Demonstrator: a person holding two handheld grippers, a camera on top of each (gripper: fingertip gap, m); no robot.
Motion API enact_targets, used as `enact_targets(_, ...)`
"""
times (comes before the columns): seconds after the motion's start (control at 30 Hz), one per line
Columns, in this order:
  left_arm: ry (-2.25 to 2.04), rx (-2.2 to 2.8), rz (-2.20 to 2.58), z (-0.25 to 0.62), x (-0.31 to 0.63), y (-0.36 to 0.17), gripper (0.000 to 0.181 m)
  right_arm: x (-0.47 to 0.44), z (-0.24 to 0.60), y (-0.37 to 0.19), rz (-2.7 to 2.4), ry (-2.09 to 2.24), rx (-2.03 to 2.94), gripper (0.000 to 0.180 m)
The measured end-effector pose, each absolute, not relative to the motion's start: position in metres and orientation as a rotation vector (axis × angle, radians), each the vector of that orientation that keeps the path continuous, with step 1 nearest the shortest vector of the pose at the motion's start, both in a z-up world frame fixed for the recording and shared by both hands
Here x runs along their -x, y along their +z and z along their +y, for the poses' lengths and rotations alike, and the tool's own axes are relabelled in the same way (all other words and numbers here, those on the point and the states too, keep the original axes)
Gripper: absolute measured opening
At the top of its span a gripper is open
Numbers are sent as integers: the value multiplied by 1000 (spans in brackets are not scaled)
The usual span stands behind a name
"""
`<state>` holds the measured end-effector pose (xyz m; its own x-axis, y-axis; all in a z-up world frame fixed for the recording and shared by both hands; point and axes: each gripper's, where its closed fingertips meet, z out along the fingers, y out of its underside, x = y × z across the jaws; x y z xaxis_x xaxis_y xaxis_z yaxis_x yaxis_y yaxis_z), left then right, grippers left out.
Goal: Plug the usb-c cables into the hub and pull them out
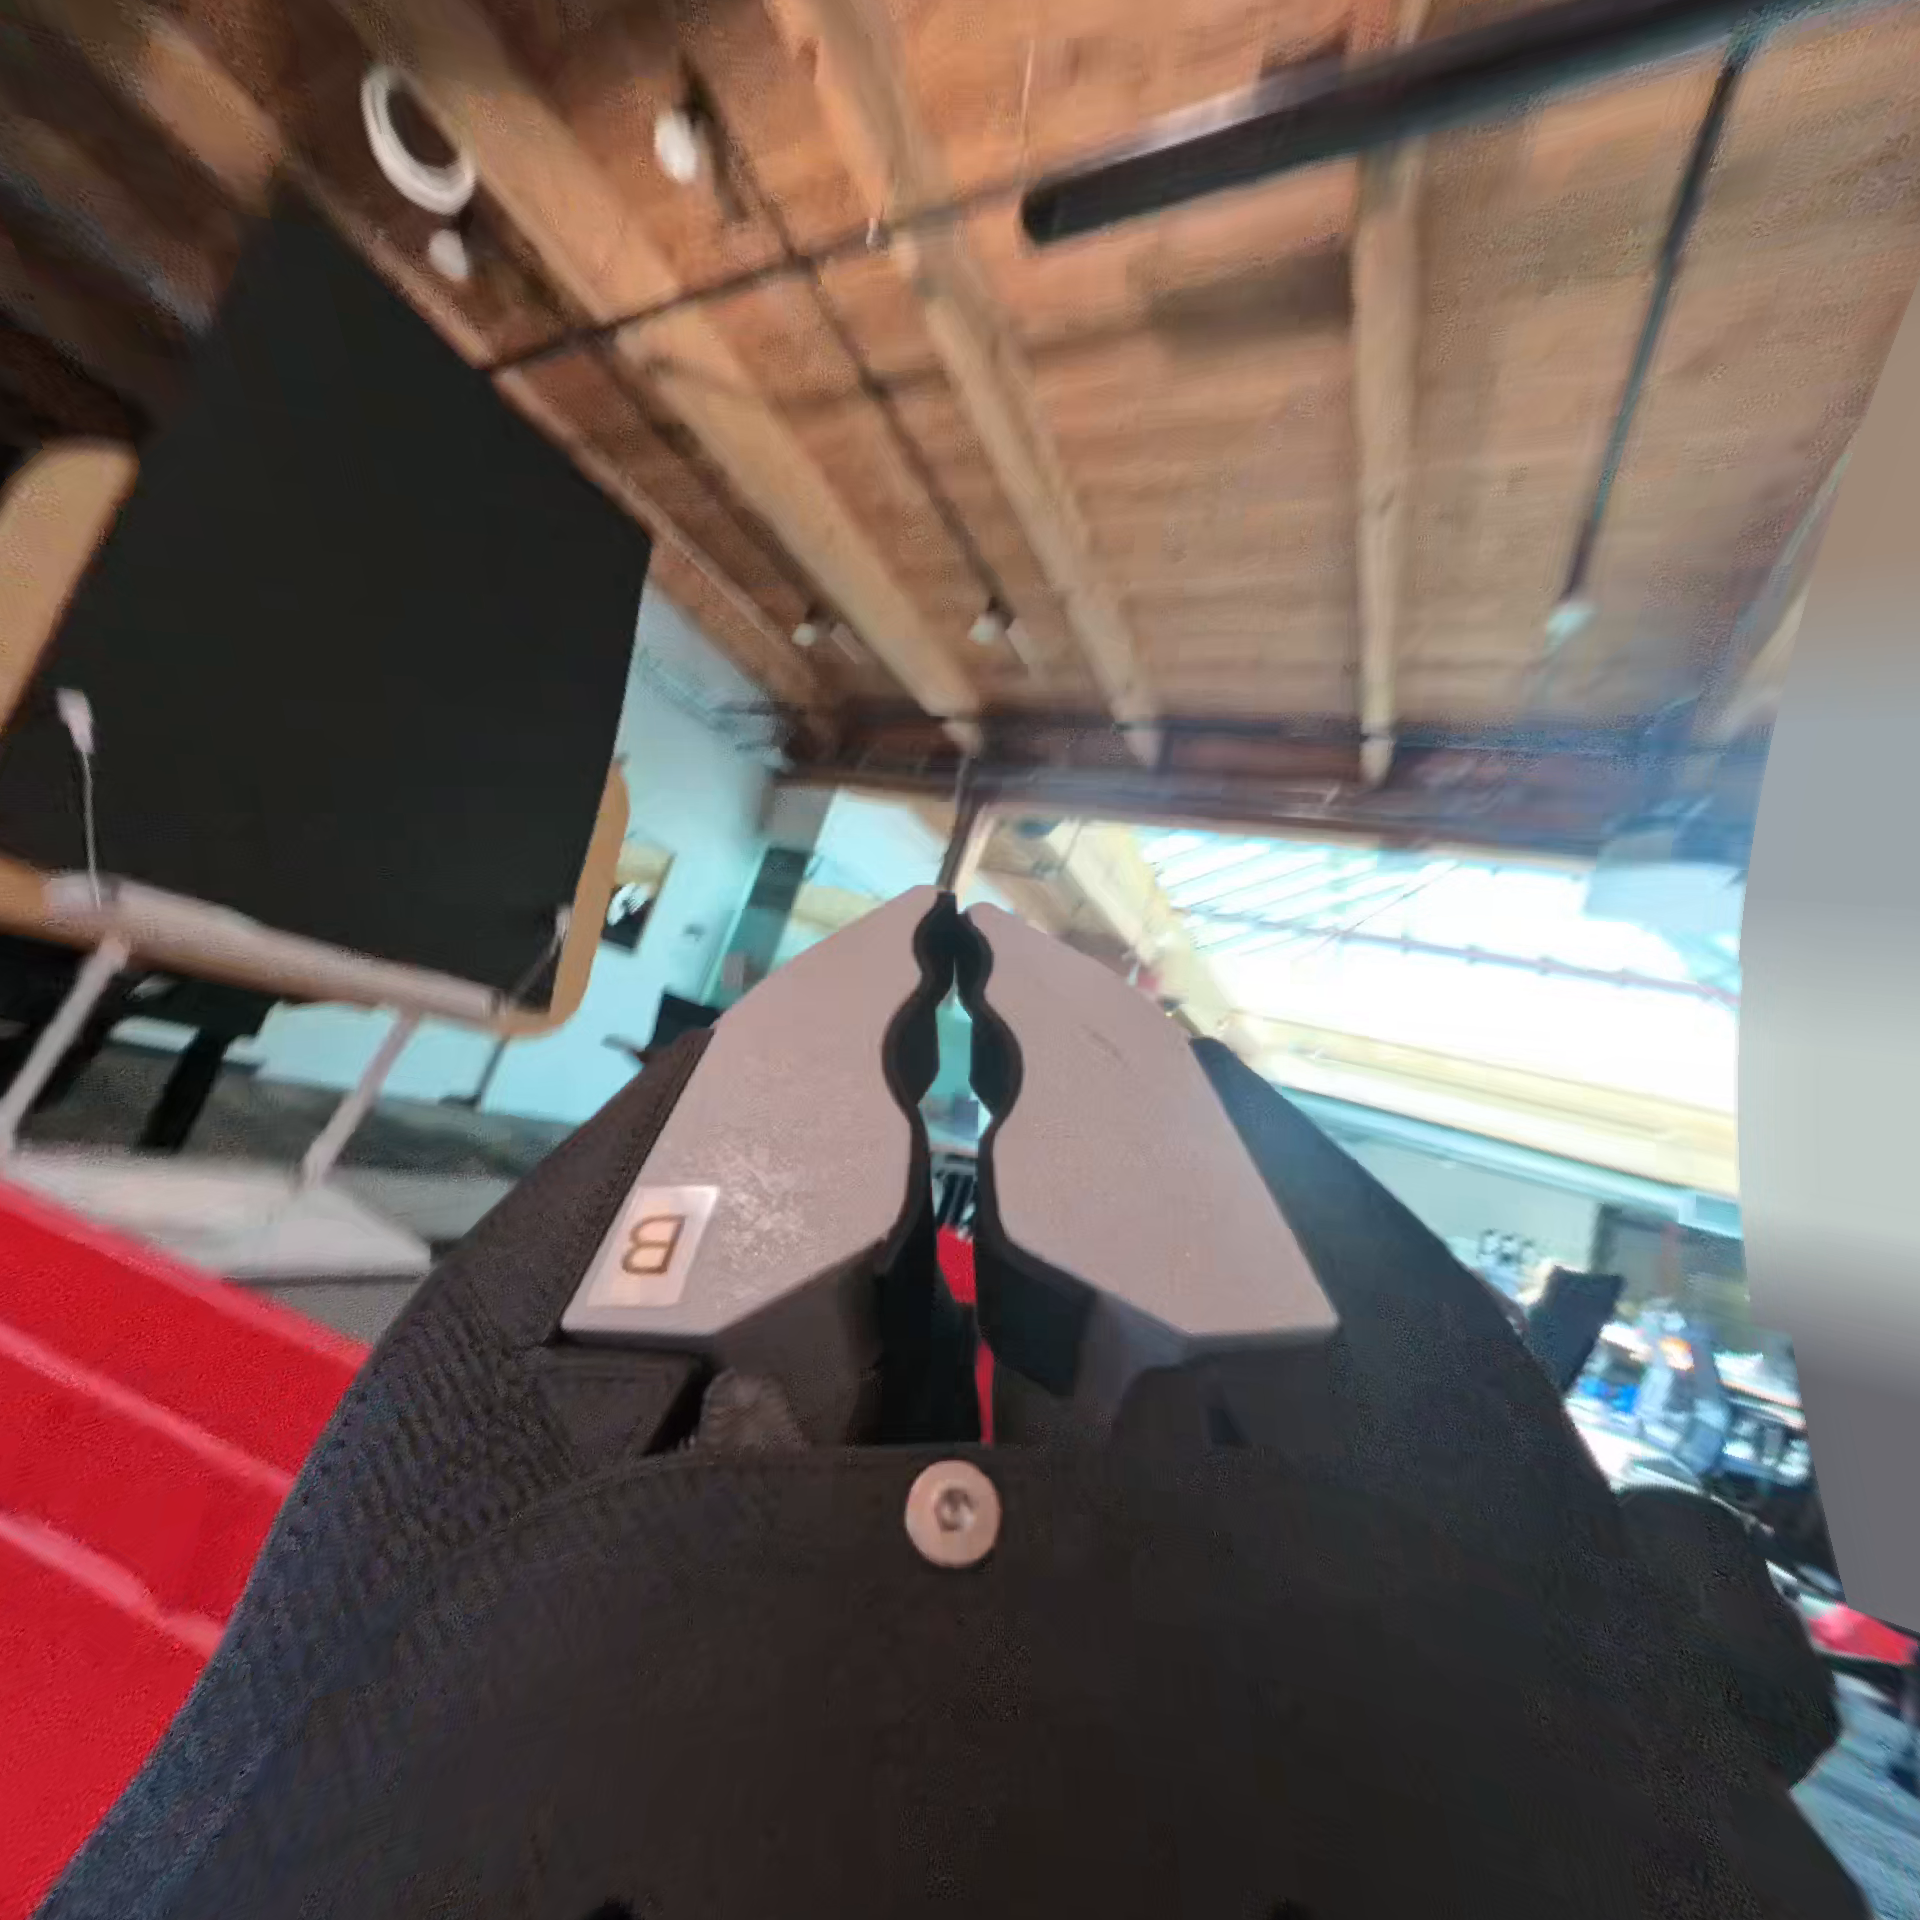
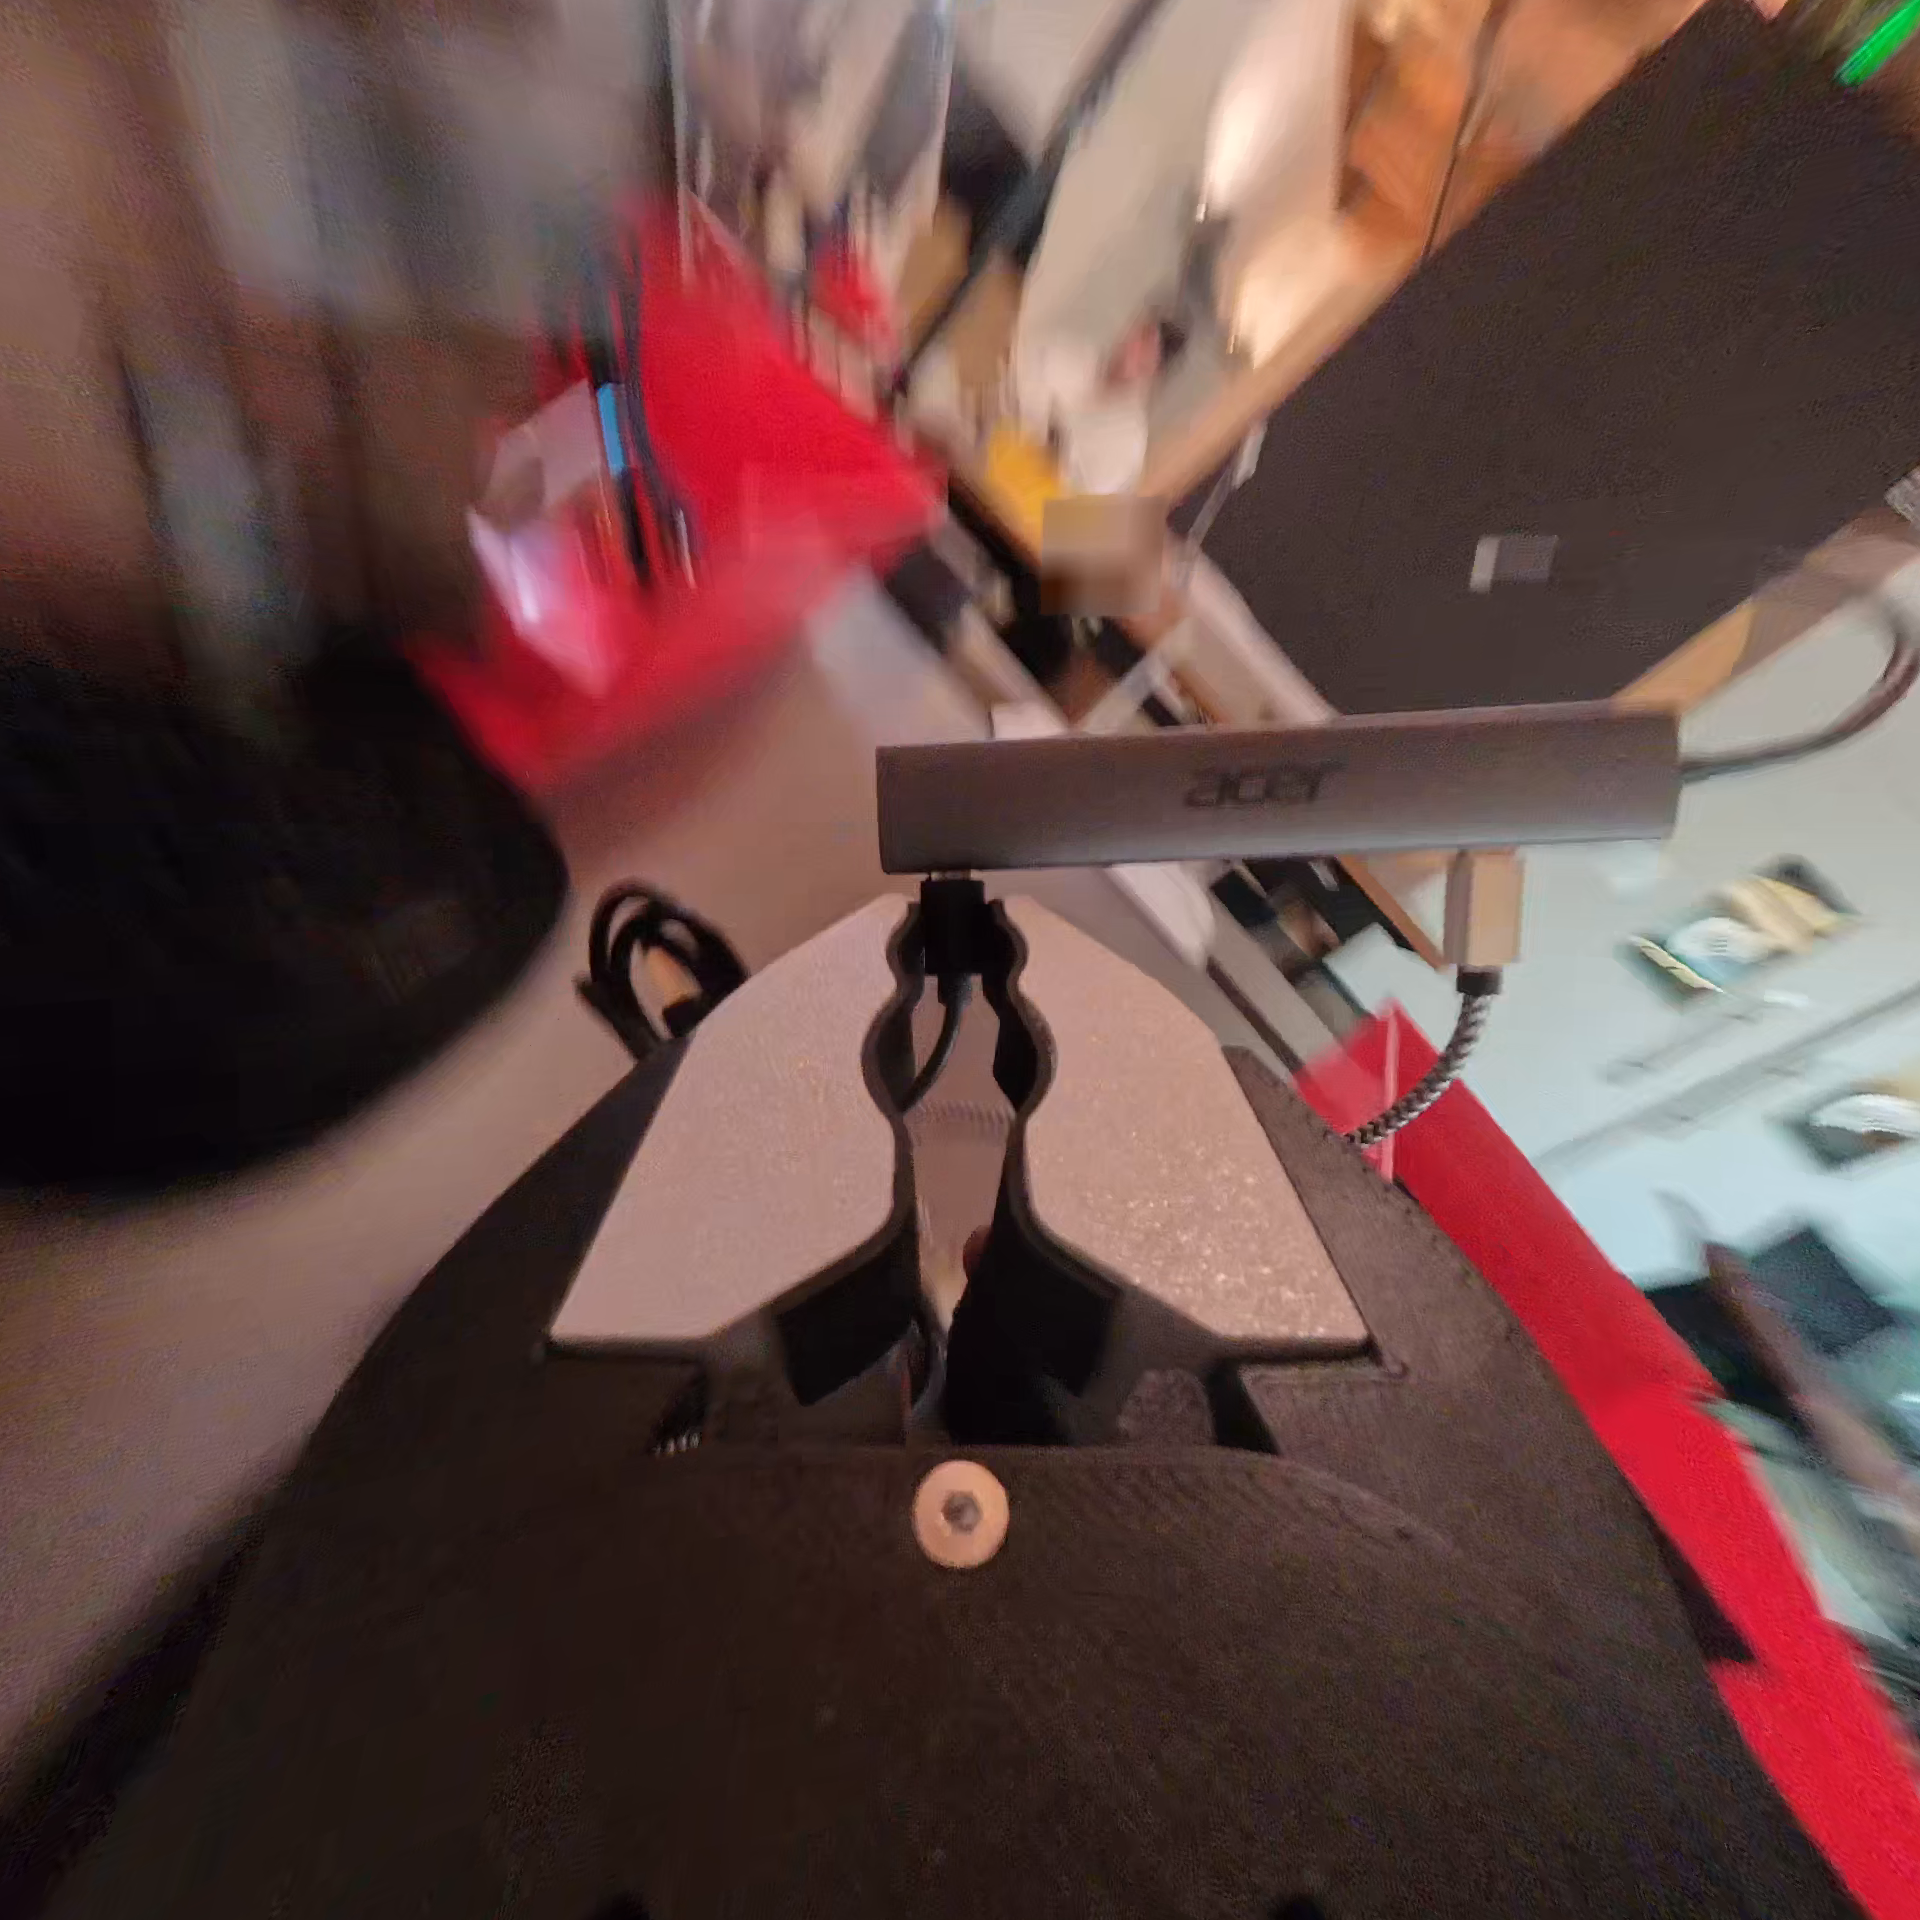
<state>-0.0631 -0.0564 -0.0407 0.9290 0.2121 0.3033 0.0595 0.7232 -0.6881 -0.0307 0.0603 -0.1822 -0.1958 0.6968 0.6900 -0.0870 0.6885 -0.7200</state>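
In the right wrist view my right gripper (image 2: 951,920) is shut on the black usb-c plug (image 2: 951,899). The plug sits in a port on the near edge of the grey hub (image 2: 1278,800). The hub is lifted in the air with the plug. A second, silver plug (image 2: 1486,914) with a braided cable (image 2: 1423,1091) is in the same edge, further right. The hub's own grey lead (image 2: 1818,727) leaves its right end. In the left wrist view my left gripper (image 1: 951,920) is shut with nothing visible in it, and it points up at the ceiling. The hub does not show there.
A coiled black cable (image 2: 644,966) lies left of my right gripper. A blurred red bin (image 2: 727,468) is behind it and a red surface (image 2: 1558,1299) at the right. A table with a black mat (image 2: 1610,416) shows in both views (image 1: 312,623). The right view is motion-blurred.
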Motion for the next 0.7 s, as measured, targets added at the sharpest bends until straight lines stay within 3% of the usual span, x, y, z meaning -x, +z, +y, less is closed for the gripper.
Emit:
enact_targets(0.03, 139, 811, -322, -69, 61, -29, 0, 30, 65, -188, -1615, 751, 439, 10)
enact_targets(0.13, 209, 1116, -106, -5, 11, -48, 0, 6, 35, -99, -1394, 1313, 447, 10)
enact_targets(0.2, 177, 1054, -135, -5, 18, -40, 0, 13, 42, -108, -1443, 1221, 453, 11)
enact_targets(0.3, 186, 1223, -163, 14, 24, -74, 2, 13, 50, -119, -1433, 1246, 482, 11)
enact_targets(0.43, 173, 1217, -199, 34, 21, -91, 25, 17, 45, -125, -1428, 1128, 466, 11)
enact_targets(0.57, 119, 1256, -214, 49, 18, -102, 34, 20, 40, -126, -1389, 1058, 457, 10)
enact_targets(0.6, 108, 1265, -223, 51, 19, -105, 34, 20, 39, -126, -1383, 1016, 439, 10)
enact_targets(0.7, 65, 1226, -206, 52, 14, -102, 10, 19, 34, -128, -1381, 975, 402, 10)
